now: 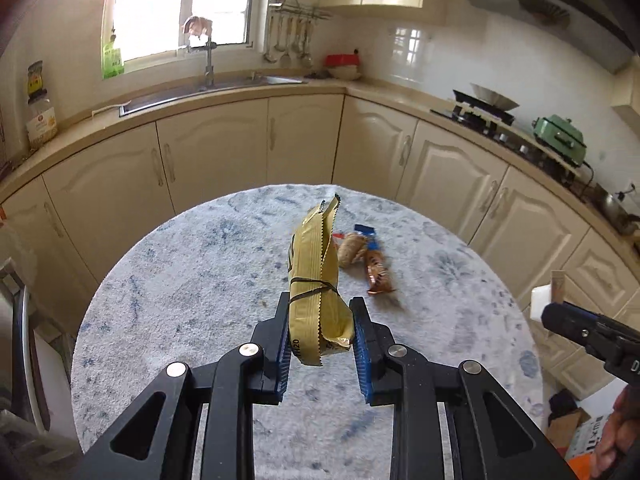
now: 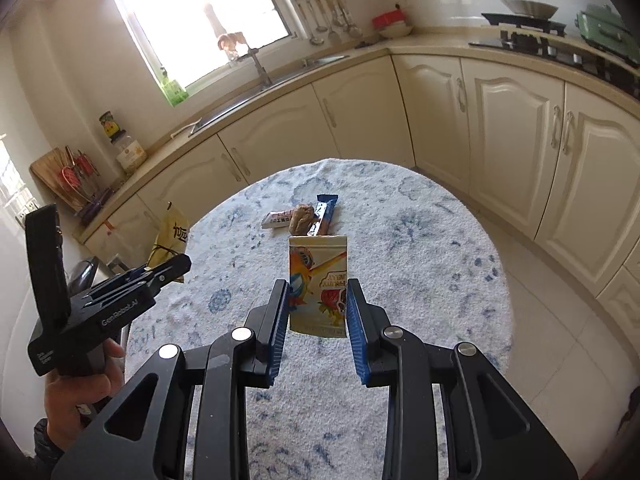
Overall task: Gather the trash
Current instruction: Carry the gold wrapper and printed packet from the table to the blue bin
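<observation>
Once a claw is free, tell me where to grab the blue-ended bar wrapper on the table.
Take the blue-ended bar wrapper across its narrow middle, coming from above. It lies flat and long on the table, and the brown lump crowds its left side, so its right edge is clearer.

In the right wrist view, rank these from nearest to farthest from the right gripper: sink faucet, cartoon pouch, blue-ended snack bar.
1. cartoon pouch, clamped in the right gripper.
2. blue-ended snack bar, lying mid-table just beyond the pouch.
3. sink faucet, at the far counter under the window.
</observation>
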A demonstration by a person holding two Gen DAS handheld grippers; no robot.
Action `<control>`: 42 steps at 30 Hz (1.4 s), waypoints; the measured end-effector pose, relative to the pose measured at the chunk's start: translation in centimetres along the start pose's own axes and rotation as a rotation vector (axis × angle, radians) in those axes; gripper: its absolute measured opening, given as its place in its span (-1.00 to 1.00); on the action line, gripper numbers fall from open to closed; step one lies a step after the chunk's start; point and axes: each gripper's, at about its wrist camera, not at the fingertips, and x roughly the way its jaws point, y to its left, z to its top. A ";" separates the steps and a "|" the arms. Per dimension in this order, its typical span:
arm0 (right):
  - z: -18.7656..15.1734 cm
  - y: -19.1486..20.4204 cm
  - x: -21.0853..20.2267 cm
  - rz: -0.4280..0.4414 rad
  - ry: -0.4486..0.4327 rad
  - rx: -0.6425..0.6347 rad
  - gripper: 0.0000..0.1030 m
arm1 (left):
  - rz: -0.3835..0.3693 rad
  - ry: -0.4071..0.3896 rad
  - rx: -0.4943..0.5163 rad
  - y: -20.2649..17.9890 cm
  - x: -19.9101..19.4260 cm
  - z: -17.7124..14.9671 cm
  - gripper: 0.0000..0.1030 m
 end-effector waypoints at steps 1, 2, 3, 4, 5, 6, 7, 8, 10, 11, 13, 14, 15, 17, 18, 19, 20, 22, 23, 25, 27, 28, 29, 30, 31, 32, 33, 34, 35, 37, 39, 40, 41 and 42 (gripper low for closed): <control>-0.3 -0.2 -0.9 -0.003 -0.011 0.004 -0.45 | -0.010 -0.013 0.011 -0.7 -1.2 -0.2 -0.56; -0.4 -0.5 -1.6 -0.008 -0.020 0.004 -0.45 | -0.023 -0.026 0.022 -1.4 -2.4 -0.4 -0.56; -0.6 -0.6 -2.4 -0.014 -0.029 0.006 -0.45 | -0.037 -0.042 0.038 -2.2 -3.7 -0.7 -0.56; -0.9 -1.0 -3.3 -0.021 -0.040 0.012 -0.45 | -0.049 -0.056 0.054 -3.0 -4.7 -0.9 -0.56; -1.1 -1.3 -4.0 -0.027 -0.048 0.017 -0.45 | -0.068 -0.067 0.068 -3.9 -5.7 -1.1 -0.56; -1.4 -1.6 -4.9 -0.033 -0.057 0.023 -0.45 | -0.087 -0.075 0.079 -4.7 -6.6 -1.4 -0.56; -1.7 -2.0 -5.8 -0.041 -0.068 0.032 -0.45 | -0.108 -0.081 0.094 -5.6 -7.4 -1.7 -0.56; -1.9 -2.4 -6.5 -0.049 -0.077 0.038 -0.45 | -0.126 -0.087 0.109 -6.3 -8.2 -2.1 -0.55; -2.4 -3.3 -8.3 -0.067 -0.098 0.056 -0.45 | -0.171 -0.091 0.139 -7.8 -9.5 -2.6 -0.55; -2.6 -3.6 -9.0 -0.077 -0.108 0.063 -0.45 | -0.198 -0.089 0.149 -8.7 -10.0 -3.0 -0.55; -3.1 -4.6 -10.8 -0.109 -0.130 0.076 -0.45 | -0.242 -0.090 0.180 -10.6 -10.9 -3.7 -0.55; -3.3 -5.1 -11.5 -0.119 -0.137 0.085 -0.45 | -0.267 -0.086 0.196 -11.6 -11.3 -4.1 -0.55; -3.6 -5.6 -12.2 -0.131 -0.145 0.096 -0.45 | -0.289 -0.081 0.211 -12.4 -11.2 -4.1 -0.55; -4.3 -7.0 -14.0 -0.171 -0.163 0.120 -0.45 | -0.337 -0.072 0.251 -14.7 -11.6 -4.7 -0.55; -4.6 -7.7 -14.8 -0.190 -0.169 0.136 -0.45 | -0.362 -0.064 0.265 -15.7 -11.6 -4.8 -0.55; -5.0 -8.6 -15.5 -0.207 -0.176 0.154 -0.45 | -0.393 -0.052 0.278 -16.8 -11.7 -5.1 -0.55; -5.5 -9.5 -16.3 -0.231 -0.180 0.170 -0.45 | -0.418 -0.045 0.291 -17.8 -11.7 -5.3 -0.55; -6.6 -11.1 -17.7 -0.272 -0.183 0.201 -0.45 | -0.460 -0.024 0.335 -20.2 -11.7 -6.2 -0.55; -7.2 -12.1 -18.4 -0.292 -0.181 0.220 -0.45 | -0.487 -0.006 0.351 -21.5 -11.5 -6.5 -0.55; -8.5 -13.8 -19.4 -0.336 -0.173 0.254 -0.45 | -0.520 0.027 0.383 -23.4 -10.7 -7.2 -0.55; -9.9 -15.7 -20.1 -0.366 -0.163 0.300 -0.45 | -0.557 0.076 0.413 -25.6 -9.9 -8.1 -0.55; -10.7 -16.6 -20.5 -0.388 -0.157 0.322 -0.45 | -0.574 0.102 0.424 -26.6 -9.4 -8.6 -0.55; -11.4 -17.4 -20.7 -0.399 -0.152 0.341 -0.45 | -0.585 0.124 0.439 -27.5 -8.9 -8.8 -0.55; -12.1 -18.1 -20.9 -0.410 -0.145 0.360 -0.45 | -0.600 0.148 0.454 -28.5 -8.5 -9.3 -0.55; -12.9 -18.8 -20.9 -0.425 -0.133 0.376 -0.45 | -0.616 0.173 0.469 -29.5 -8.0 -9.8 -0.55; -13.6 -19.5 -21.0 -0.437 -0.120 0.389 -0.45 | -0.632 0.197 0.482 -30.6 -7.7 -10.4 -0.55; -14.4 -20.3 -20.9 -0.443 -0.105 0.409 -0.45 | -0.648 0.220 0.493 -31.2 -7.0 -10.7 -0.55; -15.1 -21.0 -20.7 -0.449 -0.092 0.427 -0.45 | -0.661 0.249 0.503 -31.8 -6.2 -11.1 -0.55; -15.8 -21.8 -20.4 -0.458 -0.075 0.443 -0.45 | -0.662 0.280 0.511 -32.7 -5.4 -11.7 -0.55; -17.3 -23.2 -19.7 -0.460 -0.044 0.484 -0.45 | -0.653 0.343 0.521 -33.8 -3.6 -13.0 -0.55; -18.7 -24.6 -19.0 -0.465 -0.013 0.523 -0.45 | -0.645 0.408 0.525 -34.8 -2.0 -14.2 -0.55; -19.4 -25.3 -18.7 -0.464 0.002 0.541 -0.45 | -0.643 0.434 0.529 -35.3 -1.4 -15.0 -0.55; -19.9 -26.1 -18.2 -0.460 0.017 0.563 -0.45 | -0.644 0.463 0.534 -35.7 -0.6 -15.7 -0.55; -20.4 -26.8 -17.7 -0.459 0.032 0.580 -0.45 | -0.646 0.495 0.538 -36.7 0.0 -16.0 -0.55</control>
